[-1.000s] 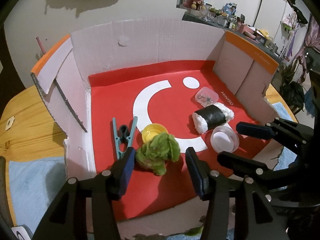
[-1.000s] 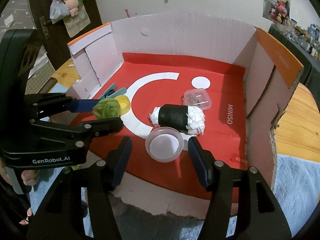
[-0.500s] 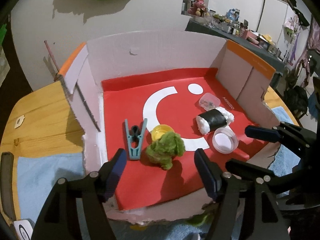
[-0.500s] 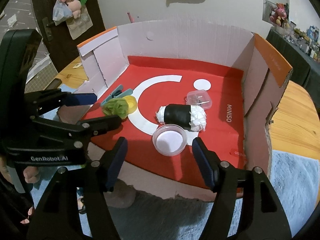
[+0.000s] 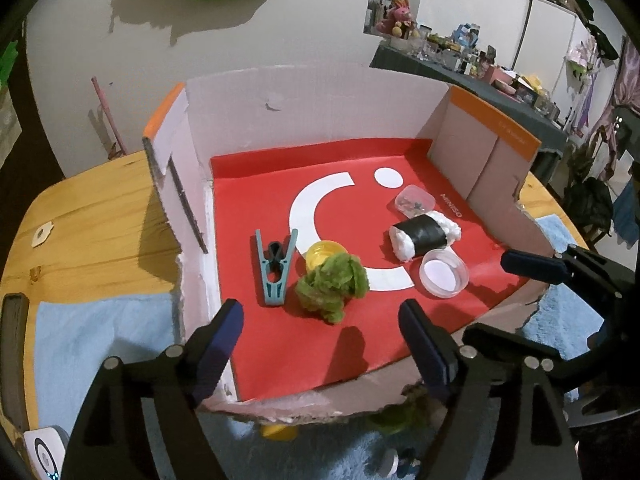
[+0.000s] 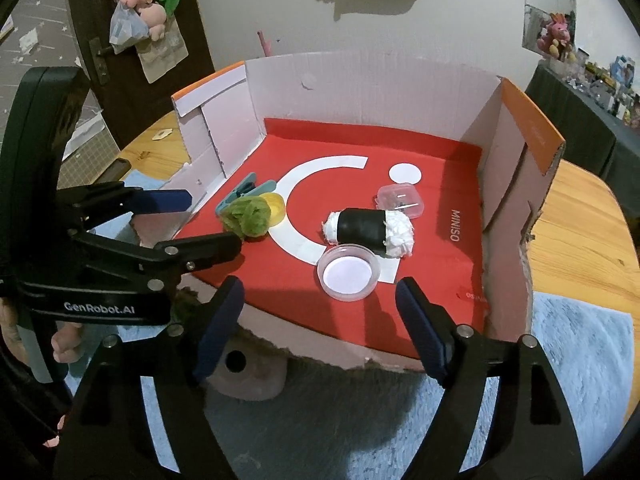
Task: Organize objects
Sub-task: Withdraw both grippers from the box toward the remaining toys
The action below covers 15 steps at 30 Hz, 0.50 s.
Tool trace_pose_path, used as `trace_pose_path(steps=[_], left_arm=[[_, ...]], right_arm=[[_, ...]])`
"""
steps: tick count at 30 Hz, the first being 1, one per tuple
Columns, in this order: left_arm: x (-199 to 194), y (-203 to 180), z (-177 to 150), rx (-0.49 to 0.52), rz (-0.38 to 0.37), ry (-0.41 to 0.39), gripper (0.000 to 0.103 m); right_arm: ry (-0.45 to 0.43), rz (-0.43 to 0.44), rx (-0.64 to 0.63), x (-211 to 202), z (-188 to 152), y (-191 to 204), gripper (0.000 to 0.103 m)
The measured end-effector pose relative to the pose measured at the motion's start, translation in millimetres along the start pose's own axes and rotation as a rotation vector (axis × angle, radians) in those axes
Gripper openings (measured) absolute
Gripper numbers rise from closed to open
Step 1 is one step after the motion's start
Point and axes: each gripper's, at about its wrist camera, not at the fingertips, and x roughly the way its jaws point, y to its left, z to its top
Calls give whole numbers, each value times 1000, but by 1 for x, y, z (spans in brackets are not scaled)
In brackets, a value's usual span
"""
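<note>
Where the wooden table (image 5: 92, 216) carries a pale blue towel (image 5: 104, 344), an open cardboard box (image 5: 312, 112) with a red liner stands against a white wall, with a cluttered dark shelf at upper right of the left wrist view. Inside the box lie a teal clothespin (image 5: 275, 270), a yellow cap (image 5: 321, 253), a green fuzzy toy (image 5: 332, 286) touching that cap, a black-wrapped sushi-roll toy (image 5: 424, 234), a clear round lid (image 5: 443, 273) just beside it, and a small clear case (image 5: 414, 201) whose contents are too small to tell. Below the torn front wall, yellow and green objects on the towel are largely hidden. A hand (image 6: 64, 344) is partly cut off at lower left of the right wrist view. The left gripper (image 5: 320, 332) and right gripper (image 6: 318, 312) both stand open and empty; their jaws have just been opening. Compared with a second ago, both grippers sit farther back from the box, the toy and lid no longer between their fingers.
</note>
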Motion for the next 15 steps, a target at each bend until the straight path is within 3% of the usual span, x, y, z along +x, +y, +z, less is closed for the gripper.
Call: trace_pose_path(steps=[15], left_arm=[[-9, -1, -9, 0, 13, -6, 90]], right_arm=[[-23, -12, -4, -17, -7, 7, 88]])
